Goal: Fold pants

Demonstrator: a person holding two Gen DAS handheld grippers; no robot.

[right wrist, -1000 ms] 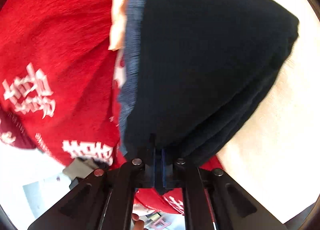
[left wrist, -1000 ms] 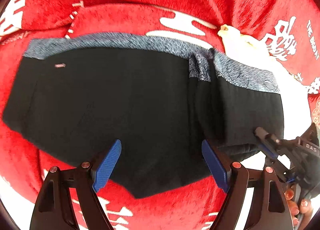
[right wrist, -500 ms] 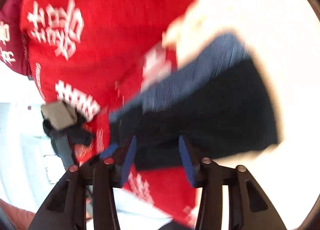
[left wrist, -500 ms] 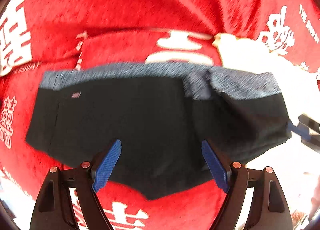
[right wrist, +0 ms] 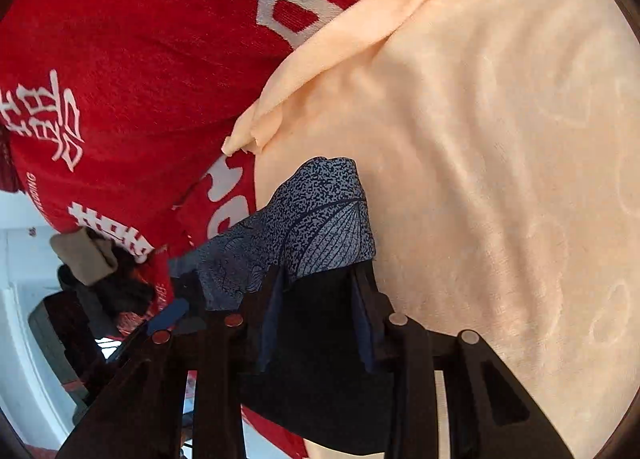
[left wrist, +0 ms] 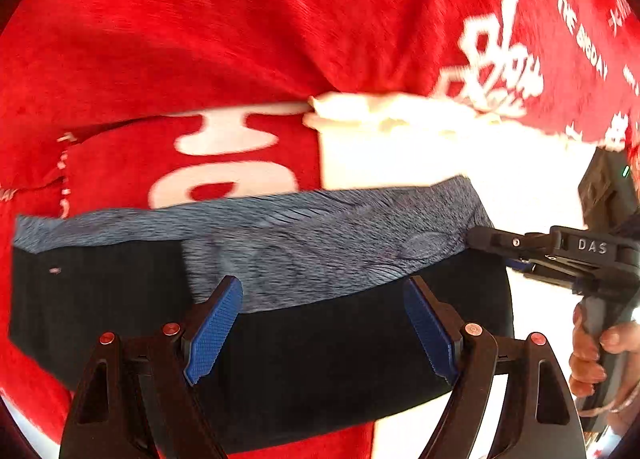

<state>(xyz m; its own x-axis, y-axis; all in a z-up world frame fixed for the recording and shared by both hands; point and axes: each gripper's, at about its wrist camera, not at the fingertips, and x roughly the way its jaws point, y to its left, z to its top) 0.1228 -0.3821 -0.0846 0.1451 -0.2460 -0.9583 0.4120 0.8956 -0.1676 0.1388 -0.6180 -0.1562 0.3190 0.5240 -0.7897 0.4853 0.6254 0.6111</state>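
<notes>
The black pants [left wrist: 320,339] are being spread over a red blanket [left wrist: 240,39]. The left hand-held gripper [left wrist: 320,331] is being held wide open above them. The right hand-held gripper [right wrist: 318,323], with cloth lying between its parted fingers, is being kept at the waistband's [right wrist: 320,219] right end.

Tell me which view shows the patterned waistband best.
The right wrist view: the waistband is close and sharp, its leaf pattern clear. The left wrist view shows the band's full length across the shorts, but motion-blurred.

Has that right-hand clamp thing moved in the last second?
Yes. In the left wrist view the right gripper has climbed from the pants' lower right hem up to the grey waistband, at its right end.
</notes>
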